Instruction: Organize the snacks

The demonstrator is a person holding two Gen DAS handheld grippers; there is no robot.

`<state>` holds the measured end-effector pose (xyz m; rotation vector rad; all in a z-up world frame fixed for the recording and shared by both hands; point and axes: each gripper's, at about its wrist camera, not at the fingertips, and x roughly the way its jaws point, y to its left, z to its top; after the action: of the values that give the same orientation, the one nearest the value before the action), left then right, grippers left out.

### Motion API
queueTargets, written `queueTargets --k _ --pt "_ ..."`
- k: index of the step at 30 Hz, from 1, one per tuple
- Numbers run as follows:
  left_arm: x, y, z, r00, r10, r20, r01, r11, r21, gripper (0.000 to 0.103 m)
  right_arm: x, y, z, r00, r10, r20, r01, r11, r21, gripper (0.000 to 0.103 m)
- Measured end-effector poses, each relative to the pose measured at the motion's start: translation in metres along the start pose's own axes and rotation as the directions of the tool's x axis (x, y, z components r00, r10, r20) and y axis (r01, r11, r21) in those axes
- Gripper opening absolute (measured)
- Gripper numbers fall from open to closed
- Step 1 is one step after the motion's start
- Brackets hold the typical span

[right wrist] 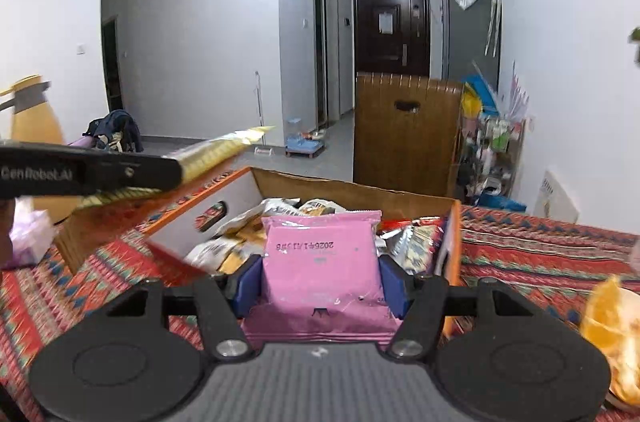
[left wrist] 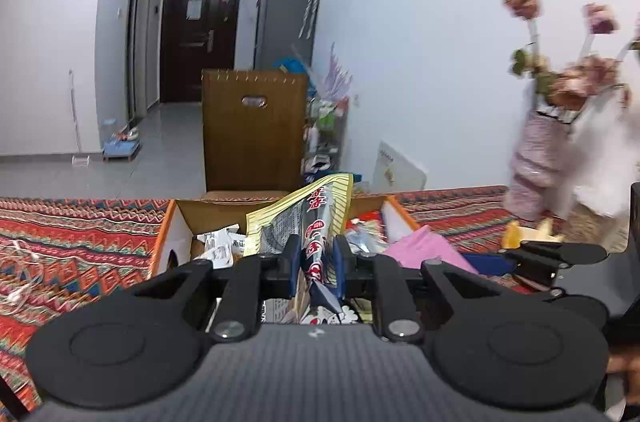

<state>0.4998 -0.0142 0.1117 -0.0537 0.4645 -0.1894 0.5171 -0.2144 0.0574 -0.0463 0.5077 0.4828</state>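
My left gripper (left wrist: 317,254) is shut on a yellow-edged snack bag (left wrist: 316,218) with red characters, held upright just above an open cardboard box (left wrist: 170,238) with orange trim. The box holds several snack packets (left wrist: 218,246). My right gripper (right wrist: 320,272) is shut on a flat pink snack packet (right wrist: 322,254), its blue pads pressing both sides, over the near end of the same box (right wrist: 236,198). In the right wrist view the left gripper (right wrist: 176,174) reaches in from the left with the yellow bag (right wrist: 218,152). In the left wrist view the pink packet (left wrist: 428,248) shows to the right.
The box rests on a table with a red patterned cloth (left wrist: 80,246). A pink-wrapped bouquet (left wrist: 560,94) stands at the right, and orange peel-like pieces (right wrist: 612,318) lie near it. A brown cabinet (left wrist: 252,130) stands behind the table. A yellow jug (right wrist: 34,114) is at far left.
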Motion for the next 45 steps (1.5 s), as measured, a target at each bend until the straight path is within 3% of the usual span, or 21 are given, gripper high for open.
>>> queueTargets --k 7,12,14,16,18,22,31,38,45 --pt "0.096 0.014 0.0 0.996 -0.024 -0.087 0.019 0.998 -0.066 0.017 0.107 -0.028 0.011 0.991 -0.035 -0.133 0.043 0.997 0.057 0.061" --pt "0.138 0.018 -0.018 0.988 -0.052 -0.146 0.038 0.994 -0.101 0.018 0.144 -0.03 0.001 0.979 0.008 -0.203 0.01 0.996 0.086 0.062" --pt "0.144 0.02 -0.02 0.986 -0.055 -0.157 0.037 0.993 -0.115 0.023 0.151 -0.026 -0.004 0.977 -0.006 -0.214 0.019 0.998 0.06 0.064" --pt "0.145 0.023 -0.021 0.985 -0.057 -0.162 0.04 0.993 -0.107 0.043 0.153 -0.022 -0.004 0.977 -0.025 -0.214 0.034 0.999 0.036 0.066" --pt "0.144 0.028 -0.019 0.983 -0.076 -0.165 0.054 0.99 -0.131 0.058 0.153 -0.022 -0.003 0.978 -0.021 -0.208 0.03 0.999 0.037 0.081" --pt "0.138 0.031 -0.018 0.984 -0.062 -0.167 0.042 0.992 -0.123 0.067 0.142 -0.018 -0.002 0.975 -0.088 -0.203 0.083 0.996 -0.031 0.084" --pt "0.075 0.03 0.003 0.995 -0.021 -0.099 0.017 0.999 -0.042 0.082 0.073 -0.029 0.023 0.979 -0.15 -0.137 0.148 0.989 -0.022 0.086" --pt "-0.009 0.037 0.015 0.999 0.014 -0.048 -0.015 1.0 -0.019 0.087 -0.006 -0.023 0.038 0.979 -0.189 -0.069 0.189 0.982 -0.017 0.088" --pt "-0.1 0.029 -0.002 0.999 0.036 0.018 -0.036 0.999 -0.016 0.091 -0.086 0.003 0.035 0.98 -0.198 0.004 0.198 0.98 -0.002 0.091"
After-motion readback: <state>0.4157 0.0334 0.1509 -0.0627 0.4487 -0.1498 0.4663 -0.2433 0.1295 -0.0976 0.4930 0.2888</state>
